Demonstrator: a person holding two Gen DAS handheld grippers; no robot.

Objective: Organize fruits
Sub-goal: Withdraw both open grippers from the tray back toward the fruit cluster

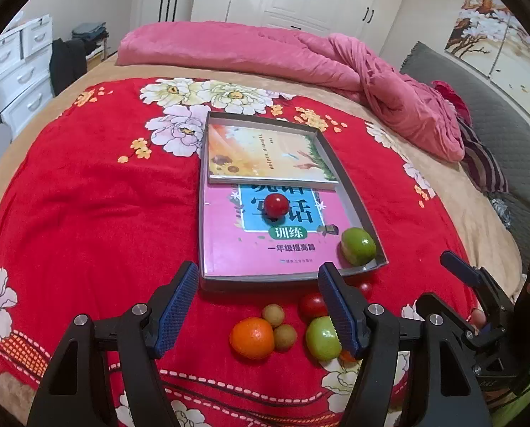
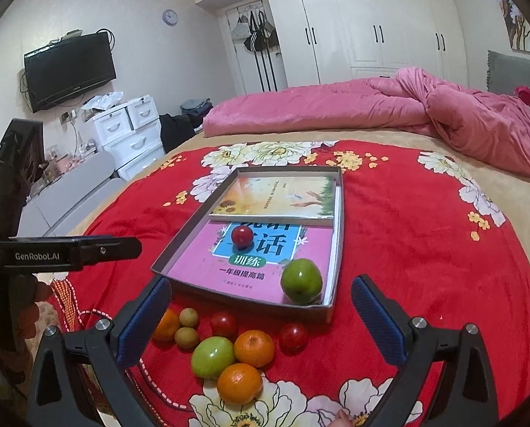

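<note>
While hovering near the tray [image 2: 179, 249], both released: left gripper [image 1: 257, 306], right gripper [image 2: 261, 320]; tomato [image 2: 242, 235] and green fruit [image 2: 301, 281] inside the tray.

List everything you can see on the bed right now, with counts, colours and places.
shallow grey cardboard tray: 1, grey, mid-blanket
paperback books: 2, pink and sunflower-print, inside tray
round red tomatoes: 3; one on pink book, two on blanket
green apples: 2; one in tray corner, one on blanket
oranges: 3, blanket
small tan round fruits: 2, blanket
red floral blanket: 1
pink quilt: 1, far side
left claw: open, empty
right claw: open, empty
</note>
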